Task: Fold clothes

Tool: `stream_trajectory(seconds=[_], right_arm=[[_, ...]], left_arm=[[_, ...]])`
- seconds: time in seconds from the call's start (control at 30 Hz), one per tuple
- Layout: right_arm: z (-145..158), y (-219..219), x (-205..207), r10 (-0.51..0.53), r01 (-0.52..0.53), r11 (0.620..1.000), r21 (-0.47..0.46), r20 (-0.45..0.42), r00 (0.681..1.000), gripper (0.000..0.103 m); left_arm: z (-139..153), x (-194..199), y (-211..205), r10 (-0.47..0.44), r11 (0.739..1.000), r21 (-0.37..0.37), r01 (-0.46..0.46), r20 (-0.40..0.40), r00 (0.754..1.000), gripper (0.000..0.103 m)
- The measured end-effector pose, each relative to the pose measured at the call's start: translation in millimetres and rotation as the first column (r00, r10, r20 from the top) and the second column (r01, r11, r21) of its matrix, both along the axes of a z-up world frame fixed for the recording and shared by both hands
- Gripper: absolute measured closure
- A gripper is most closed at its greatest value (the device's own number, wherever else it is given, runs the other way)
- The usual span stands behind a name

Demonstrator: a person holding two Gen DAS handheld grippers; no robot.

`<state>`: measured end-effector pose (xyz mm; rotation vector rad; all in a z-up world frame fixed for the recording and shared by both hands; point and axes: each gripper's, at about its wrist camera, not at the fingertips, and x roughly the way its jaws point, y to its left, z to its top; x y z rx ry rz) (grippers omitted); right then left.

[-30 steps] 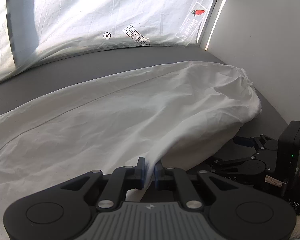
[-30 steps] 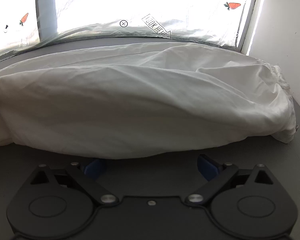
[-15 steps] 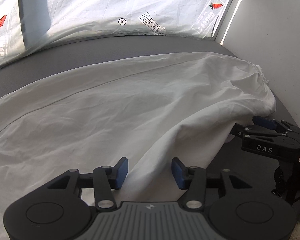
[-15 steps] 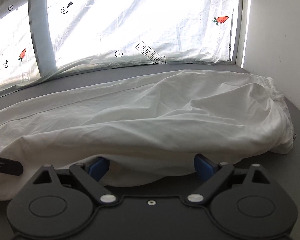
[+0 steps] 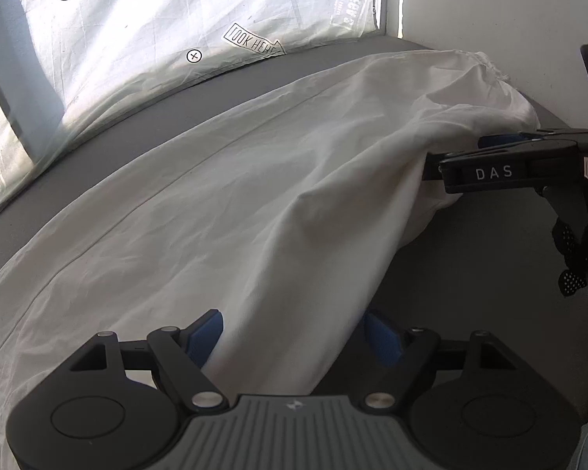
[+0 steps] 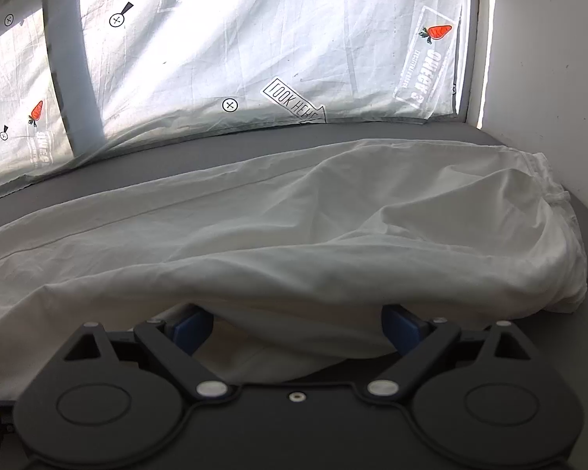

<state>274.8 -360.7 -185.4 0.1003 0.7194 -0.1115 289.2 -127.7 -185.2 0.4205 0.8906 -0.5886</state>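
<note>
Garment: a white garment (image 5: pixel 223 211) lies spread and rumpled across the grey table (image 5: pixel 490 266), one end bunched near the white wall (image 5: pixel 509 19)
Left gripper: the left gripper (image 5: pixel 294 333) has its blue pads wide apart, with a fold of the cloth lying between them
Right gripper: the right gripper (image 6: pixel 296 323) is spread wide, its fingertips tucked under the near edge of the cloth
Backdrop: a printed sheet (image 6: pixel 254 39) hangs behind the table, backlit
</note>
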Motion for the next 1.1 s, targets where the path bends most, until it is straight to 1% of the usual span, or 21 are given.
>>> stream_trajectory(seconds=[0.13, 0.23, 0.4, 0.5, 0.6, 0.7, 0.77, 0.8, 0.83, 0.9, 0.93, 1.0, 1.03, 1.1], right_arm=[[-1.3, -0.3, 0.6, -0.005, 0.005, 1.0, 0.002, -0.005, 1.0, 0.009], [-1.9, -1.0, 0.2, -0.005, 0.005, 1.0, 0.002, -0.011, 1.0, 0.008], [-2.2, -1.1, -0.9, -0.009, 0.009, 1.0, 0.0, -0.016, 1.0, 0.007], [-3.7, 1.6, -2.0, -0.001, 0.001, 1.0, -0.013, -0.024, 1.0, 0.006], [-7.2, 10.9, -4.6, 0.025, -0.028, 0.997, -0.076, -0.04, 0.999, 0.006], [-9.2, 24.1, -6.5, 0.069, -0.077, 0.986, -0.149, -0.054, 0.996, 0.006], [-8.5, 30.0, -4.6, 0.064, -0.072, 0.98, -0.188, -0.047, 0.997, 0.006], [-7.7, 32.8, -1.6, 0.043, -0.05, 0.973, -0.224, -0.038, 0.998, 0.006], [-7.2, 35.3, 2.4, 0.017, -0.024, 0.964, -0.264, -0.032, 0.999, 0.006], [-12.1, 37.3, 14.7, -0.048, 0.02, 0.934, -0.357, -0.07, 0.996, 0.005], [-16.7, 37.8, 19.8, -0.072, 0.028, 0.913, -0.407, -0.095, 0.993, 0.005], [-26.9, 38.5, 20.7, -0.074, 0.006, 0.87, -0.493, -0.119, 0.99, 0.004], [-28.3, 38.1, 15.5, -0.064, -0.009, 0.855, -0.519, -0.121, 0.991, 0.004], [-20.1, 34.6, 1.2, -0.07, -0.001, 0.849, -0.528, -0.114, 0.991, 0.004]], left_arm=[[-7.4, -4.0, -6.3, -0.027, 0.996, 0.082, 0.021, 0.069, 0.997, 0.023], [-5.5, -3.7, -6.1, -0.007, 0.995, 0.096, -0.004, 0.121, 0.993, 0.023], [14.1, 2.7, 3.8, 0.091, 0.995, 0.022, -0.098, 0.217, 0.972, 0.022], [19.6, 8.4, 6.3, 0.136, 0.991, -0.015, -0.136, 0.223, 0.965, 0.022], [22.8, 13.6, 7.5, 0.171, 0.985, -0.044, -0.165, 0.216, 0.961, 0.022], [26.0, 18.8, 8.6, 0.205, 0.978, -0.073, -0.194, 0.209, 0.956, 0.022], [28.2, 22.3, 9.4, 0.228, 0.973, -0.092, -0.214, 0.204, 0.952, 0.022], [28.8, 23.3, 9.7, 0.237, 0.97, -0.099, -0.221, 0.201, 0.951, 0.022], [28.1, 22.4, 10.0, 0.238, 0.97, -0.1, -0.222, 0.197, 0.951, 0.022], [26.5, 20.2, 11.5, 0.241, 0.969, -0.105, -0.224, 0.185, 0.953, 0.022], [24.9, 19.3, 12.5, 0.242, 0.968, -0.107, -0.226, 0.175, 0.954, 0.022], [22.9, 17.6, 13.6, 0.24, 0.968, -0.107, -0.225, 0.161, 0.957, 0.022], [22.3, 16.5, 14.3, 0.236, 0.97, -0.105, -0.221, 0.158, 0.959, 0.022], [21.7, 14.3, 15.7, 0.22, 0.973, -0.104, -0.206, 0.153, 0.963, 0.022]])
